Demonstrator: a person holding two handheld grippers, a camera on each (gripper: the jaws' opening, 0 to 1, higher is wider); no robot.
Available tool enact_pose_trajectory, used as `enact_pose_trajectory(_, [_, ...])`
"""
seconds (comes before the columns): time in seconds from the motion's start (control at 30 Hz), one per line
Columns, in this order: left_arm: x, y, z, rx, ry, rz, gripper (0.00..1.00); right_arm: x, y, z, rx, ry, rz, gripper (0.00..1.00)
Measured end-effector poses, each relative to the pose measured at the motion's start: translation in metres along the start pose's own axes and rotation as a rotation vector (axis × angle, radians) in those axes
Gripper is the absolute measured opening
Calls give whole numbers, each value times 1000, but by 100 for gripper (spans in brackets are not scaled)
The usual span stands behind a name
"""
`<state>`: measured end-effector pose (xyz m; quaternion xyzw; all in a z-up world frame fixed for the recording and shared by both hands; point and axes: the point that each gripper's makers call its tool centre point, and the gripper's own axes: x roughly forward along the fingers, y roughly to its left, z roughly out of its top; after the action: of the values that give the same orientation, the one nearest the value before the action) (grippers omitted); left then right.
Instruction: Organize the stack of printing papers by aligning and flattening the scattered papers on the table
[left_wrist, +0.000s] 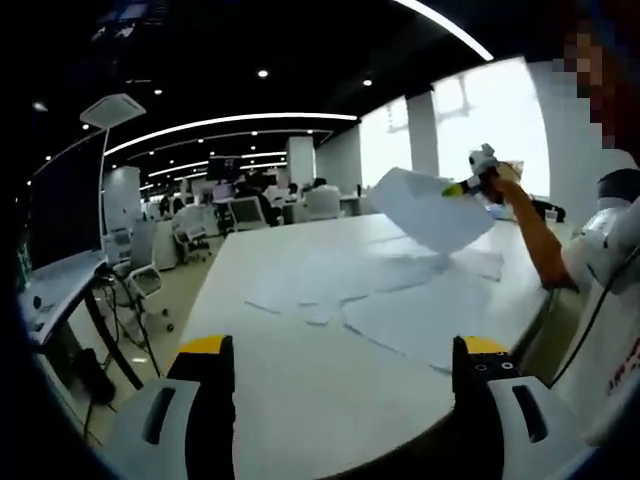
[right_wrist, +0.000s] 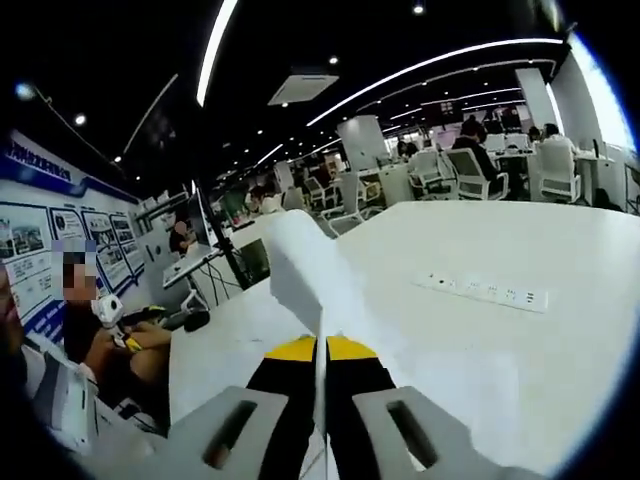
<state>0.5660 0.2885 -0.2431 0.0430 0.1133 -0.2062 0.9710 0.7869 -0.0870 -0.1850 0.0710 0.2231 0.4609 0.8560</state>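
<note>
Several white printing papers (left_wrist: 400, 295) lie scattered and overlapping on the white table (left_wrist: 300, 400). My left gripper (left_wrist: 340, 350) hovers open above the near part of the table, its jaws wide apart with nothing between them. Across the table, my right gripper (left_wrist: 478, 172) holds one sheet (left_wrist: 430, 210) lifted above the scattered papers. In the right gripper view, my right gripper (right_wrist: 320, 352) is shut on that sheet (right_wrist: 300, 265), which rises edge-on between the jaws. The left gripper (right_wrist: 112, 318) appears small at the far left, in the person's hand.
A white power strip (right_wrist: 485, 290) lies flat on the table (right_wrist: 560, 340). The person's arm (left_wrist: 535, 235) reaches over the table's right edge. Office chairs (left_wrist: 135, 270) and other desks stand to the left and behind the table.
</note>
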Motion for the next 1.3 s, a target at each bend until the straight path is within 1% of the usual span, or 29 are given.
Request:
enact_pose_trajectory(0.13, [4, -2, -1, 0, 6, -9, 92, 1, 0, -1, 5, 4, 1, 0])
enact_pose_trajectory(0.3, [8, 0, 2, 4, 5, -12, 92, 0, -3, 1, 9, 3, 2, 0])
enact_pose_trajectory(0.43, [11, 4, 4, 18, 11, -7, 92, -1, -2, 2, 14, -3, 5, 0])
enact_pose_trajectory(0.63, [20, 12, 8, 28, -6, 10, 92, 0, 0, 4, 2, -2, 14, 0])
enact_pose_trajectory(0.8, [28, 11, 7, 39, -15, 7, 91, -1, 4, 7, -9, -10, 19, 0])
enact_pose_trajectory(1.0, [32, 10, 4, 33, -17, 3, 91, -5, 4, 10, -9, -25, 16, 0])
enact_pose_trajectory(1.23, [33, 11, 8, 35, -25, 5, 91, -7, 3, 19, -14, -42, 19, 0])
enact_pose_trajectory(1.3, [34, 10, 9, 37, -28, 5, 91, -8, 3, 19, -14, -43, 21, 0])
